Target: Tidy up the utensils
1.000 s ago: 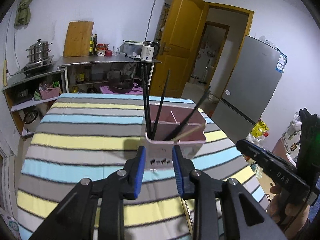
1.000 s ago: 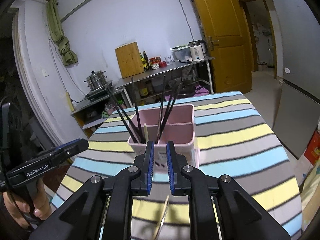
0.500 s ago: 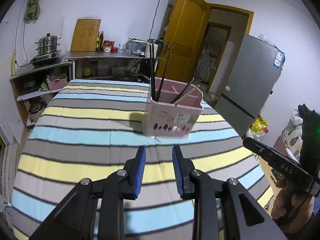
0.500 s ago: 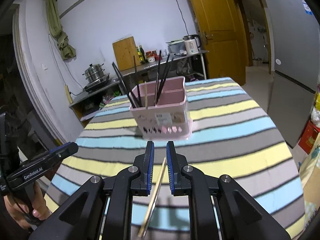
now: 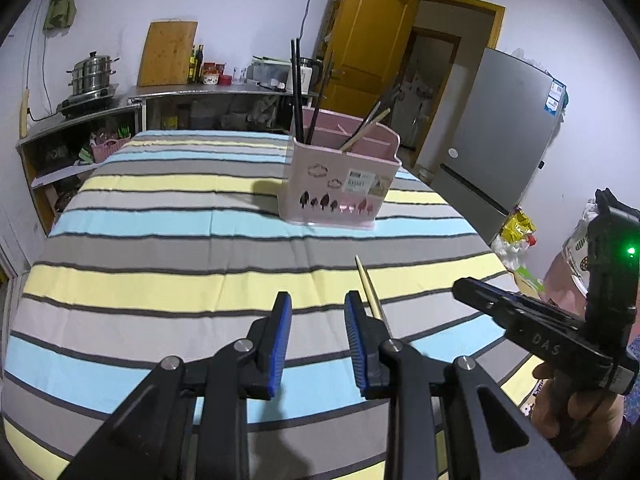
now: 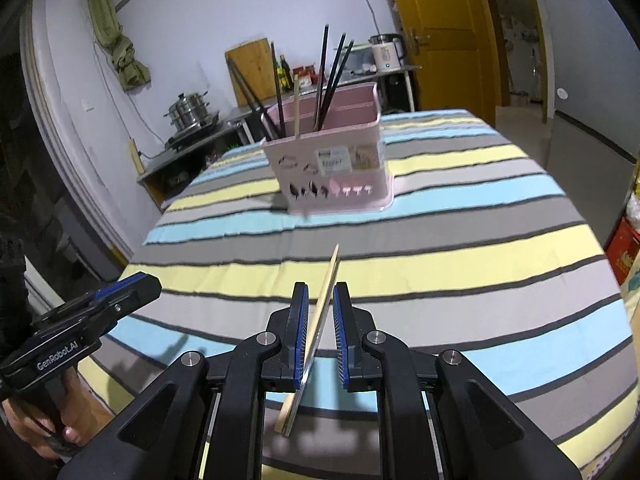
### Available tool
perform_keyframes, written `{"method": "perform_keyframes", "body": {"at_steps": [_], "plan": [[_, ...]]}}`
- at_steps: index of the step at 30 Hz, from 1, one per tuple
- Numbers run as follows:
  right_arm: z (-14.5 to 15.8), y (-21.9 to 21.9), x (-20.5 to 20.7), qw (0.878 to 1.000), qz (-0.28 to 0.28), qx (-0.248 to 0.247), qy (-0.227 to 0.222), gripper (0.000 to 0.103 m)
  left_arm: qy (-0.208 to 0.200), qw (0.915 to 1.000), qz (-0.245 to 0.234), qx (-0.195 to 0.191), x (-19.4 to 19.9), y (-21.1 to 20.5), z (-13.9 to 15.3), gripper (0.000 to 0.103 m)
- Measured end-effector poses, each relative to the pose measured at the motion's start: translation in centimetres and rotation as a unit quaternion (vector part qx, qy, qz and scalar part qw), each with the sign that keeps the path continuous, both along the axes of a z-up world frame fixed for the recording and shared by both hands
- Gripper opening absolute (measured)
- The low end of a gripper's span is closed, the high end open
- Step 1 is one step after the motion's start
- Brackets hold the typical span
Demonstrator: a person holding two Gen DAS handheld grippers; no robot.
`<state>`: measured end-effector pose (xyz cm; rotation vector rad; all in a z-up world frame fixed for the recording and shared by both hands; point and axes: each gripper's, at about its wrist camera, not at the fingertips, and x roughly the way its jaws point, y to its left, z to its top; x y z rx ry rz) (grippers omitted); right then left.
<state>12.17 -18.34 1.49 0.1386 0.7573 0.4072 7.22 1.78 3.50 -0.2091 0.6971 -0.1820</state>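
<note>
Both my grippers had dropped back from the pink holder [image 6: 334, 168] toward the striped cloth [image 6: 460, 276]. My right gripper [image 6: 320, 328], jaws narrow but not clamped, straddled one wooden chopstick [image 6: 320, 320] lying there; my left gripper [image 5: 317, 340] hung apart, holding nothing. If I closed off-centre, the stick could roll away.

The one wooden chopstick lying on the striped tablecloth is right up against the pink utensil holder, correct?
Not quite. The wooden chopstick lies on the striped tablecloth well short of the pink plastic utensil holder, with open cloth between them, in the right wrist view.
</note>
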Motion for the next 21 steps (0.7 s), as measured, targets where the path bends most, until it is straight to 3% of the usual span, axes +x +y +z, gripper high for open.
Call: {"method": "perform_keyframes", "body": {"at_steps": [13,21], "plan": [[-5.5,2.4,2.6,0.998,0.007,-0.029,0.063,0.013,0.034,0.9994,0.001,-0.007,1.0,0.0,-2.9,0.029],[-6.0,3.1,3.3,0.997,0.007,-0.047,0.063,0.013,0.043,0.999,0.003,-0.014,1.5,0.4,-3.6,0.029]]}}
